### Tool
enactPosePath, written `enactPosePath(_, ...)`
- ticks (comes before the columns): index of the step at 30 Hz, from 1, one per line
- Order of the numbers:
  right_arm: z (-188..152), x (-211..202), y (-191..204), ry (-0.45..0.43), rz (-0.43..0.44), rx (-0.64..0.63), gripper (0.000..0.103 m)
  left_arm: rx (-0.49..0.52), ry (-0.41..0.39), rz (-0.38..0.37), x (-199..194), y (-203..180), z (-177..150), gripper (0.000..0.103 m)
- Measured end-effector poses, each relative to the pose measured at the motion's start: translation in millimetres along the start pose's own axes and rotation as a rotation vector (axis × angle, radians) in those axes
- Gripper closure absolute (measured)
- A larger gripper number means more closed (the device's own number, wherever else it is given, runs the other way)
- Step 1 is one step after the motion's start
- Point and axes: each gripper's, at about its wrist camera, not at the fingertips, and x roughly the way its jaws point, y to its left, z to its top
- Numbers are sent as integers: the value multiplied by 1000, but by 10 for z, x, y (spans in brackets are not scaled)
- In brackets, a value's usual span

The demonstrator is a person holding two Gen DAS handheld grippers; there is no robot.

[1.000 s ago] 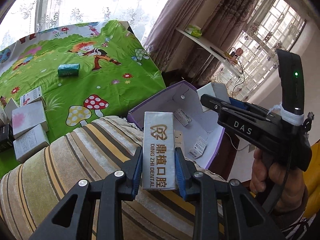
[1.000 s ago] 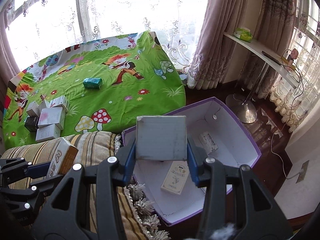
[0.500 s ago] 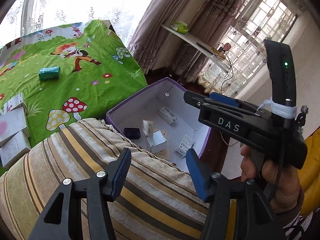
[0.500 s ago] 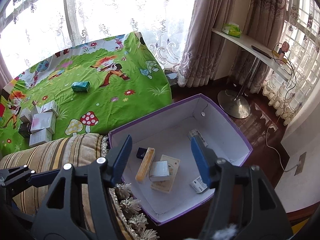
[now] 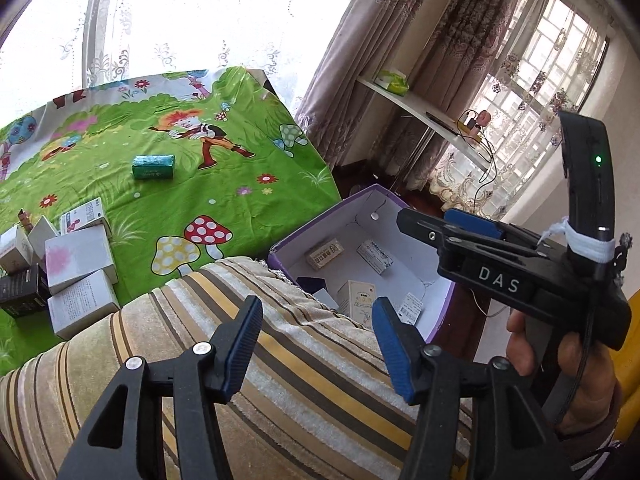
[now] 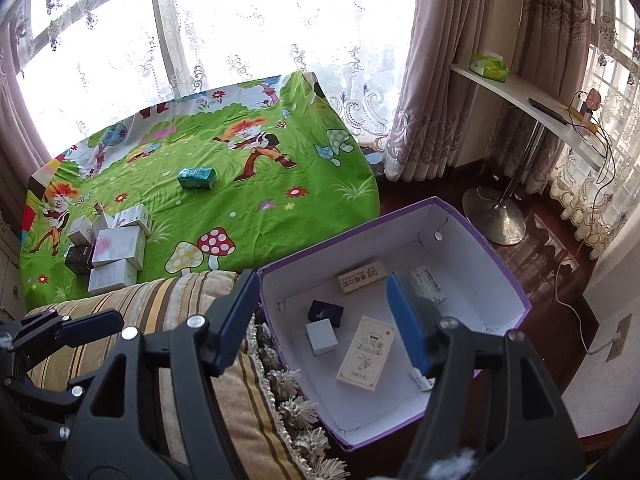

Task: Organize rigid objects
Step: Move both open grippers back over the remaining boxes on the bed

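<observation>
A purple box with a white inside (image 6: 476,240) (image 5: 308,226) stands on the floor beside the bed. It holds several small boxes: a dental box (image 6: 362,277) (image 5: 325,254), a grey box (image 6: 322,336), a dark blue box (image 6: 326,312), and a cream box (image 6: 366,354). My left gripper (image 5: 318,344) is open and empty above a striped cushion (image 5: 200,340). My right gripper (image 6: 322,314) is open and empty above the purple box. A cluster of white boxes (image 6: 116,252) (image 5: 76,268) and a teal box (image 6: 197,179) (image 5: 153,166) lie on the green bedsheet.
The green cartoon bedsheet (image 6: 260,200) covers the bed by a curtained window. The striped cushion (image 6: 160,312) has a fringed edge next to the purple box. A white shelf (image 6: 520,92) with a green pack stands on the right, with a lamp base (image 6: 494,220) on the dark floor.
Both grippers opened and let go of their boxes; the dental box and the grey box now lie inside the purple box. Both grippers have pulled back a little.
</observation>
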Motion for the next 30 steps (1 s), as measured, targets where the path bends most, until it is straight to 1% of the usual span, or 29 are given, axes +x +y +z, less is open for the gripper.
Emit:
enactPosePath(2,11,-18,83,-8,28,-10,33,-16,-20,19,-63,96,18,45)
enactPosePath(5,21,-17,196,-6,60,-21,33,-46,-49,78,-175,283,50,45)
enactPosePath(10,64,-9,398,-8,82,-56,33,-139,-97,145,-385,695,93,45)
enactPosePath(12,89,-15,474,-13,84,-69,26,-173,-121,174,-492,861,115,45)
enactPosePath(15,139,-38,605,-34,87,-99,21,-220,-169,215,-691,1103,157,45)
enactPosePath(16,159,-50,651,-43,88,-111,21,-233,-188,234,-769,1178,173,43)
enactPosePath(17,178,-63,698,-52,86,-123,19,-244,-209,257,-850,1245,189,38)
enactPosePath(19,221,-104,806,-77,78,-147,15,-259,-250,331,-1016,1364,218,32)
enactPosePath(21,273,-135,902,-100,68,-163,9,-260,-285,410,-1171,1454,261,29)
enactPosePath(23,329,-159,991,-120,71,-173,7,-272,-316,451,-1320,1571,293,22)
enactPosePath(24,354,-161,1030,-125,75,-177,6,-277,-332,467,-1387,1622,308,20)
enactPosePath(27,442,-130,1150,-126,75,-189,5,-268,-385,542,-1578,1791,359,19)
enactPosePath(30,500,-86,1247,-137,86,-204,5,-261,-391,571,-1690,1972,420,19)
